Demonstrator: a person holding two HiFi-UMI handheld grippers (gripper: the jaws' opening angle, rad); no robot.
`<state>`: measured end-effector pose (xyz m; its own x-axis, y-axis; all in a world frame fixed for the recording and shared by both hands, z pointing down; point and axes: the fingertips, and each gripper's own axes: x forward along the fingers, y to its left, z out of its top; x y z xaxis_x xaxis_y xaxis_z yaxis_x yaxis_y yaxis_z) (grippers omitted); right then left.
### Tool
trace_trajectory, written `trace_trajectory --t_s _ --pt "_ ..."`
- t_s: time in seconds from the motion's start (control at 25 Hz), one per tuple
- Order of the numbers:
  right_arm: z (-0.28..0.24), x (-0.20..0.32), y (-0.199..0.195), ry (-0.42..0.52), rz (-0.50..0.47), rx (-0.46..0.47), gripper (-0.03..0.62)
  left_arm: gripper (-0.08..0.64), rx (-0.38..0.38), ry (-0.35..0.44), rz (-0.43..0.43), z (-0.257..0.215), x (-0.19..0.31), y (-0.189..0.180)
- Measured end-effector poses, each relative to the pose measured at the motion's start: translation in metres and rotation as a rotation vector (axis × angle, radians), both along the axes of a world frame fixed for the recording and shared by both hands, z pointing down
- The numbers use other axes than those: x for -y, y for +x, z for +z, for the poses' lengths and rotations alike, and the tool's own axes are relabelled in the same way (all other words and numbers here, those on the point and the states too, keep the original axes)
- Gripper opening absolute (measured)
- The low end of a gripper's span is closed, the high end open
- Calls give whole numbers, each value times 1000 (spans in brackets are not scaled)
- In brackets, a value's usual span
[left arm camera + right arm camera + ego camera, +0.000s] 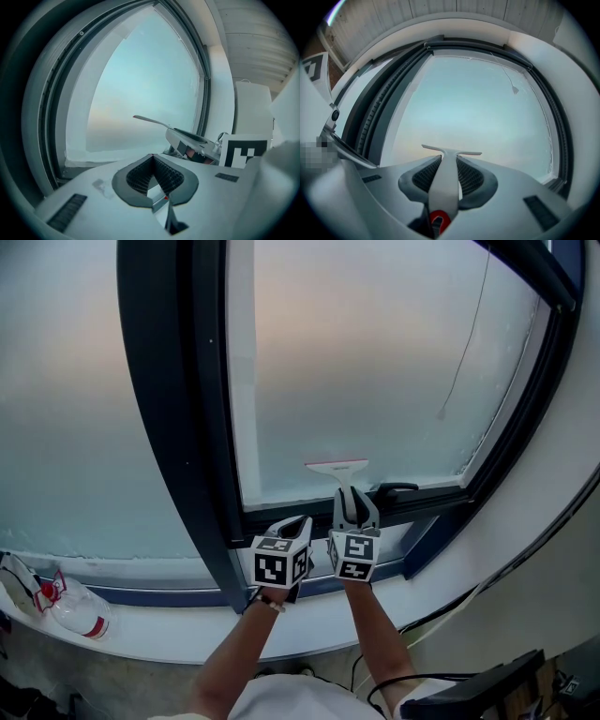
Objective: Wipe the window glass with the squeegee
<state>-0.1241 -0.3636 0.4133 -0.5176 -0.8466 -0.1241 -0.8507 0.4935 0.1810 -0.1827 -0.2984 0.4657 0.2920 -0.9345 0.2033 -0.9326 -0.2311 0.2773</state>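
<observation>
The squeegee [337, 468] holds its blade low on the window glass [375, 362], just above the bottom frame [281, 505] (open pane above). The right gripper [353, 509] is clamped on its handle. The left gripper [298, 525] is just beside it, jaws together, empty.

Readable text: none.
Marker cubes [281, 565]: black-and-white square patterns, no letters or numbers.
Bottle [82, 613] label, far left of the cubes: red, print too small to read.
</observation>
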Motion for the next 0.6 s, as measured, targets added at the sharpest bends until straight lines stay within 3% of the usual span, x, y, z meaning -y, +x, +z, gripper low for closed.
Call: trace_trajectory --t_s 0.6 --pt "84 4 5 -127 -2 -67 91 -2 -6 -85 22 42 -7 8"
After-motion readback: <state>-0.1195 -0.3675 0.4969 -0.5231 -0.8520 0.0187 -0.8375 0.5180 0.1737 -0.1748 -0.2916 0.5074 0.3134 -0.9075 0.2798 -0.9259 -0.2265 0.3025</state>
